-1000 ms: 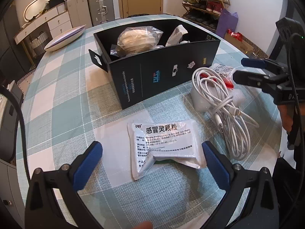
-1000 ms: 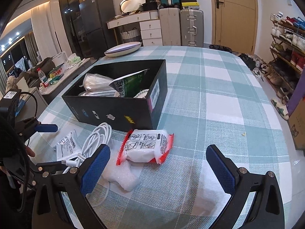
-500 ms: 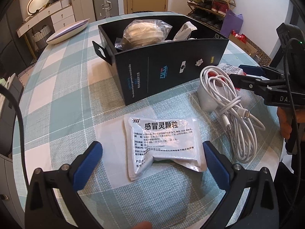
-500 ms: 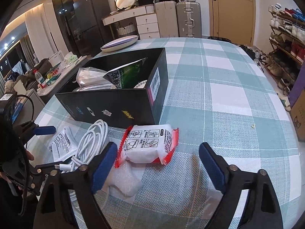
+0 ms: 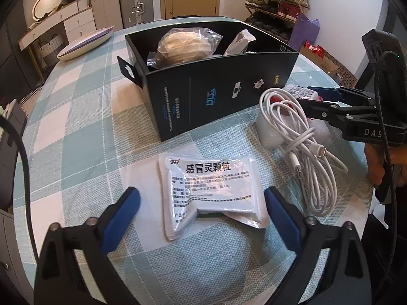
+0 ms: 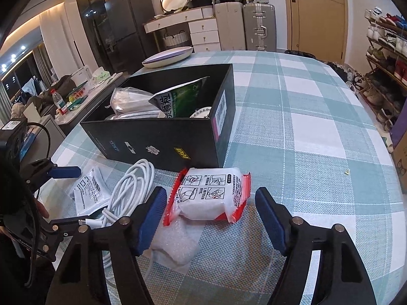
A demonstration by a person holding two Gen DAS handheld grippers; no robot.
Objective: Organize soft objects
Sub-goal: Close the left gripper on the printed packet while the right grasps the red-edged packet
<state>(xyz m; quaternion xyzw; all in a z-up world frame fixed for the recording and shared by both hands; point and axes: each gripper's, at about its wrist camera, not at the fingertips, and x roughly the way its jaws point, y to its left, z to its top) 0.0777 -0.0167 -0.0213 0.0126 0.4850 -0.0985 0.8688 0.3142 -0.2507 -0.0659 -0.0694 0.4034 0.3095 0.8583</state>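
- Since a second ago, both of my grippers have narrowed: the right one a good deal, the left one only slightly, and each has edged closer to its packet.
- My right gripper (image 6: 211, 203) is closing around a white packet with red edges (image 6: 209, 197). The packet sits between the blue pads, but neither pad presses on it yet.
- My left gripper (image 5: 202, 204) is wide and just starting to close. A silver sachet with black print (image 5: 212, 190) lies flat between its pads, untouched.
- A black box (image 5: 216, 94) stands on the checked tablecloth (image 5: 76, 117), just behind both packets. It already holds a clear bag of pale round pads (image 5: 184, 47) and a green pouch (image 6: 183, 97).
- A coiled white cable (image 5: 302, 142) and a piece of bubble wrap (image 6: 175, 246) lie between my two packets. The cable rests partly on the wrap.
- I judge this to be the grasping step, with both packets not yet lifted.
- Next, I think each gripper needs to close gently on its packet, lift clear of the box wall, and set it inside.
- The right packet lies close to the cable, so I should avoid snagging a loop.
- Both grippers point steeply down at the table. A hand (image 5: 381, 167) shows behind the right gripper's handle in the left view.
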